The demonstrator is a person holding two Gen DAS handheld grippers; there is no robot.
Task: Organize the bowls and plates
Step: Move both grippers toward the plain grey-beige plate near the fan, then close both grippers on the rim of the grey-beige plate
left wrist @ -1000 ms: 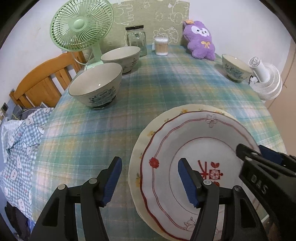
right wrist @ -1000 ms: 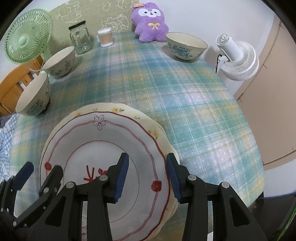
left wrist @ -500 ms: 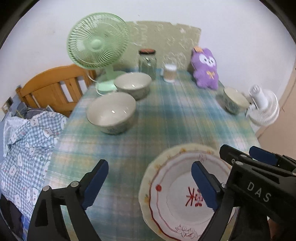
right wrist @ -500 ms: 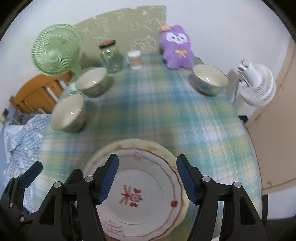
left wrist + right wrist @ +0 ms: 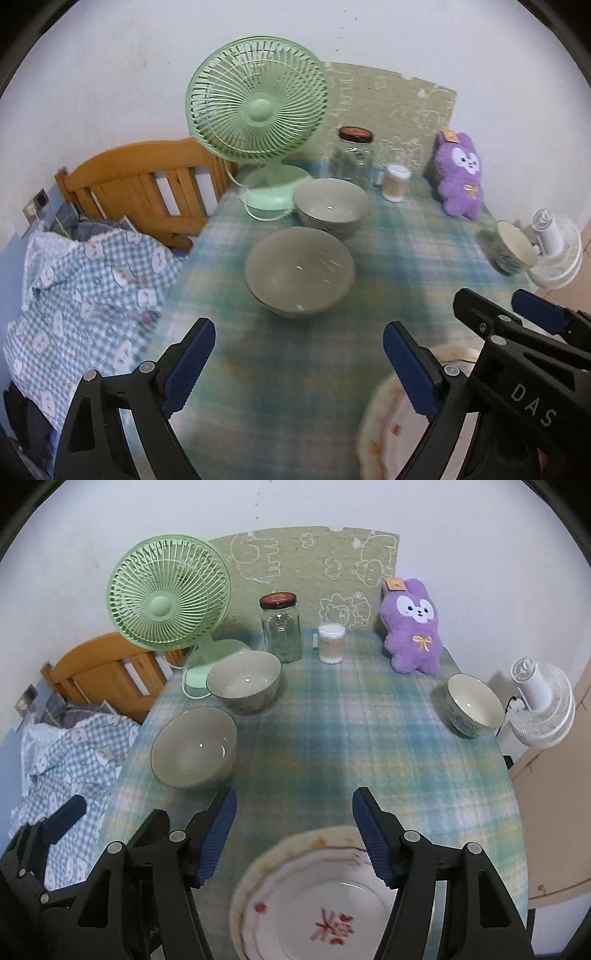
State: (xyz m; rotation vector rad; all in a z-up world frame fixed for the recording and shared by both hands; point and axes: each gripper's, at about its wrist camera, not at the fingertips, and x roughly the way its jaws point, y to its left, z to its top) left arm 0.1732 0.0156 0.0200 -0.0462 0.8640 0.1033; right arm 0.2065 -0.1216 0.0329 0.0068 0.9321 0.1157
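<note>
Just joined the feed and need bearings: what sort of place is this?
Most likely a home dining corner: a table under a plaid tablecloth with bowls and stacked plates, a wooden chair, and a purple plush toy.

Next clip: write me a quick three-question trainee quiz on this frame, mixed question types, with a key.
1. How many bowls stand on the checked tablecloth?
2. True or false: the red-patterned plate lies on top of a yellow-flowered plate.
3. Which item stands nearest the purple plush toy? A) cotton swab container B) green desk fan C) glass jar

Key
1. Three: near-left bowl, far-left bowl, right bowl.
2. True.
3. A.
</note>
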